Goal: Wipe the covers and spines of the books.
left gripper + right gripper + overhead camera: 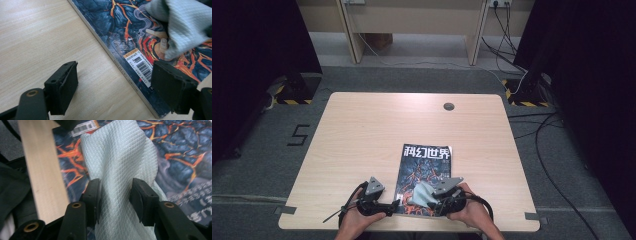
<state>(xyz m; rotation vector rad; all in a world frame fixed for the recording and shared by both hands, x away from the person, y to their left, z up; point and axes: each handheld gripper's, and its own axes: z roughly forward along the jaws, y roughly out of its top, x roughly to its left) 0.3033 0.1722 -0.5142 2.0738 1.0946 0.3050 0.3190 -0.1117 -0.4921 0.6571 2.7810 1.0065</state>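
Colours and patterns noted

Magazine (426,175): dark blue-black cover, orange veining, white title. Cloth (120,162): pale grey, fine diamond weave. Table (362,135): light woodgrain.

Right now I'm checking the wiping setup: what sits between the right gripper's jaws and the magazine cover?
In the right gripper view, the pale cloth bunches between the right gripper jaws and drapes onto the magazine, covering that part of its cover.

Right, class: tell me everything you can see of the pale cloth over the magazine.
The cloth is pale grey-white with a fine diamond weave, soft and bunched into folds. The right tongs pinch it between their jaws, and its free end hangs crumpled over the near part of the magazine, above the dark cover's orange lava pattern and close to the barcode. Whether it touches the cover cannot be told.
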